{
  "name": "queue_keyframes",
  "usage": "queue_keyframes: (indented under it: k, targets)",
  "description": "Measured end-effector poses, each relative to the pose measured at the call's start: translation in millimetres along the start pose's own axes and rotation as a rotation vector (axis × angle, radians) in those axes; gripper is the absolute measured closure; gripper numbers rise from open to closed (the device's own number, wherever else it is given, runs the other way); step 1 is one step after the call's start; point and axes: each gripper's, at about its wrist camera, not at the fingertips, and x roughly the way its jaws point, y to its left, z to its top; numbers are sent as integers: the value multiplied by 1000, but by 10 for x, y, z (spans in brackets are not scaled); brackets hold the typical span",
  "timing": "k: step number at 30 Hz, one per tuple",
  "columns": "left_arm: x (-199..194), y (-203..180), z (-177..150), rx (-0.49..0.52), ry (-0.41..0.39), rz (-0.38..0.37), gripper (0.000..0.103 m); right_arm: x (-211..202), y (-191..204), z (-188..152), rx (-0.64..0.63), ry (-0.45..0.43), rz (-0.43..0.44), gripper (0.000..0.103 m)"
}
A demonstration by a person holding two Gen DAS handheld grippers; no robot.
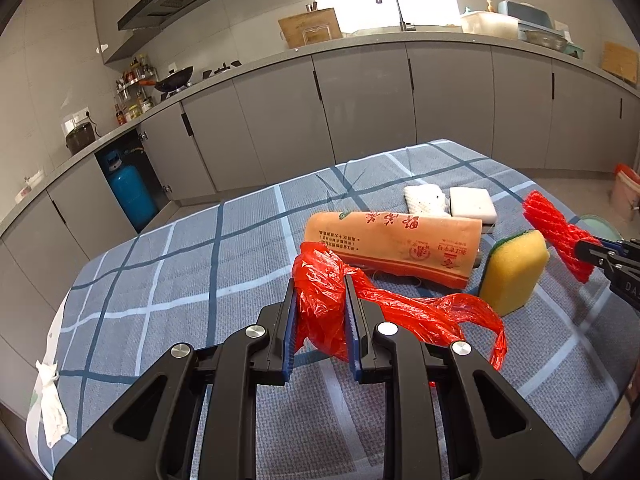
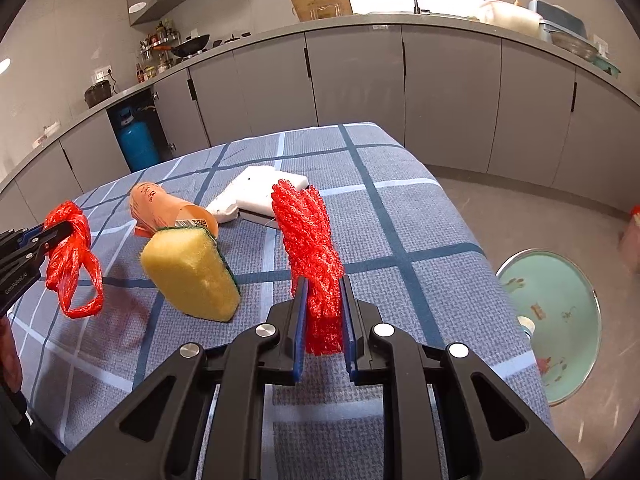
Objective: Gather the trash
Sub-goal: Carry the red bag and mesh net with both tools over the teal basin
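While the left gripper (image 1: 320, 312) is clamping a crumpled red plastic bag (image 1: 324, 292) between its blue pads, the bag's loose handles are trailing to the right, above the checked cloth of the desk (image 1: 168, 264). Just beyond, an orange paper tube (image 1: 392, 248) is lying on its side, with two white pads (image 1: 448, 200) lying behind it. To its right, a yellow sponge (image 1: 514, 268) with a green backing is standing on edge. Farther right, the right gripper (image 2: 323, 304) is squeezing a bunched red foam net (image 2: 312, 240), holding it upright above the cloth. On the floor beyond the desk's right edge, a pale green bin (image 2: 560, 320) is standing.
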Motion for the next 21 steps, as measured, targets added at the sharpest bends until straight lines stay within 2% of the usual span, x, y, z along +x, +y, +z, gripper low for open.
queue_keyframes:
  k: [15,21]
  targets:
    - [-200,-7,168,23,-77,40,82,-159,-80,-3,25,-36,14,86]
    - [-258,-57,256,33,-105,33,82,-183,-102,-16,33,-41,20,86]
